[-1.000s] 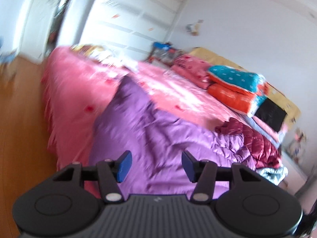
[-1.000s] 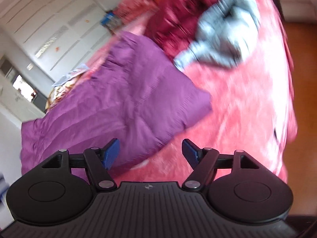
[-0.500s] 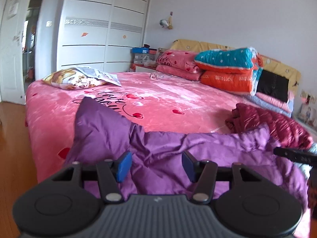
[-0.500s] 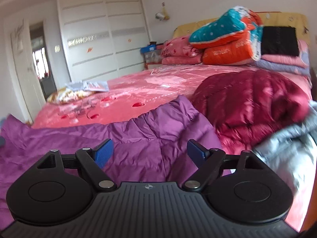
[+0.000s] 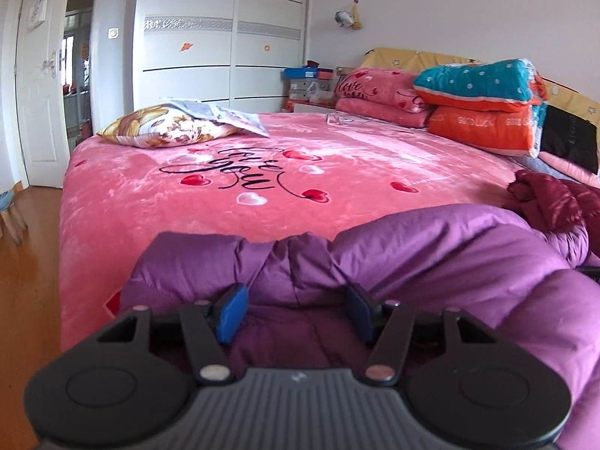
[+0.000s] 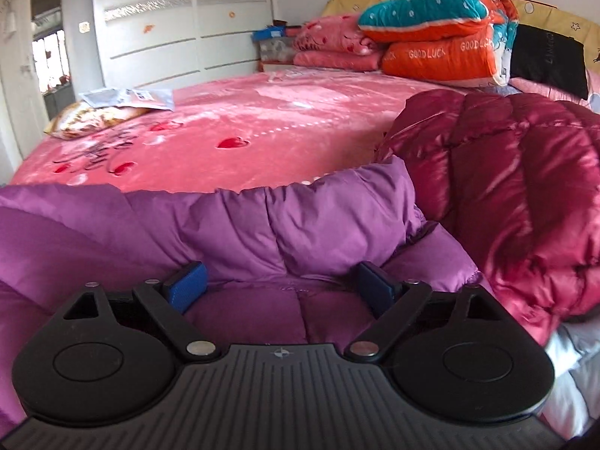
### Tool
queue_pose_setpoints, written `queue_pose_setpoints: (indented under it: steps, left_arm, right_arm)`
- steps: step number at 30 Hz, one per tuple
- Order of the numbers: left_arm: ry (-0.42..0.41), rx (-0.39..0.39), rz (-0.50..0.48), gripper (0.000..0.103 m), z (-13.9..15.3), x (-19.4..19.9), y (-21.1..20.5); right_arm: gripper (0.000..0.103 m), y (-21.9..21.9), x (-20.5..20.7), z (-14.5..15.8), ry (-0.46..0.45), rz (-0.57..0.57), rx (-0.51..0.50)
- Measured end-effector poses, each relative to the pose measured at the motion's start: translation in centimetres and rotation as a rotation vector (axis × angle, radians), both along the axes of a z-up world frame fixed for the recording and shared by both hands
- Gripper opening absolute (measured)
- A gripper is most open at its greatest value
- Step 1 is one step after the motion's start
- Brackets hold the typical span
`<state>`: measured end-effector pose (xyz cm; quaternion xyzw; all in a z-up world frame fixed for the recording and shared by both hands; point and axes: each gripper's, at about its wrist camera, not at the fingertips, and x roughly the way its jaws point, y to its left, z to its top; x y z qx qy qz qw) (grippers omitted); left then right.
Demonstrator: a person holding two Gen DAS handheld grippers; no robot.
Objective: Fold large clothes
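The purple jacket [image 5: 431,262] is lying bunched along the near edge of the bed [image 5: 337,172], its puffy folded rim rising just ahead of both cameras. The left hand-held gripper [image 5: 296,313] is sitting low over it with its jaws spread; they have just been opening a little, and the purple fabric is bulging up between the blue pads [image 5: 232,313], though whether the pads are pressing on it is hard to tell. The right hand-held gripper [image 6: 279,292] is standing spread as wide as it goes, its jaws having just been opening, with a fold of the same jacket lying between them and its pads [image 6: 185,287] sitting at the fabric without pinching it. A dark red jacket [image 6: 506,187] is lying heaped just beside the purple one, toward the bed's right side and touching it. Folded quilts [image 6: 435,41] are stacked at the head of the bed, and a patterned pillow [image 5: 165,129] is resting near the far left corner.
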<state>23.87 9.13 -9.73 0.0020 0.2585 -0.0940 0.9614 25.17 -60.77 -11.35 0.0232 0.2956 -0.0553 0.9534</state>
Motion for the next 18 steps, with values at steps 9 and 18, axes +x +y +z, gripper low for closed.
queue_pose_setpoints:
  steps: [9,18]
  left_arm:
    - [0.009,-0.024,0.013,0.073,-2.4,3.0,-0.4]
    - [-0.001,-0.093,0.014,0.075,-3.9,4.1,-0.1]
  right_arm:
    - [0.103,1.4,3.5,-2.1,0.054,-0.024,0.011]
    - [0.103,2.9,3.4,-3.4,0.009,-0.032,0.011]
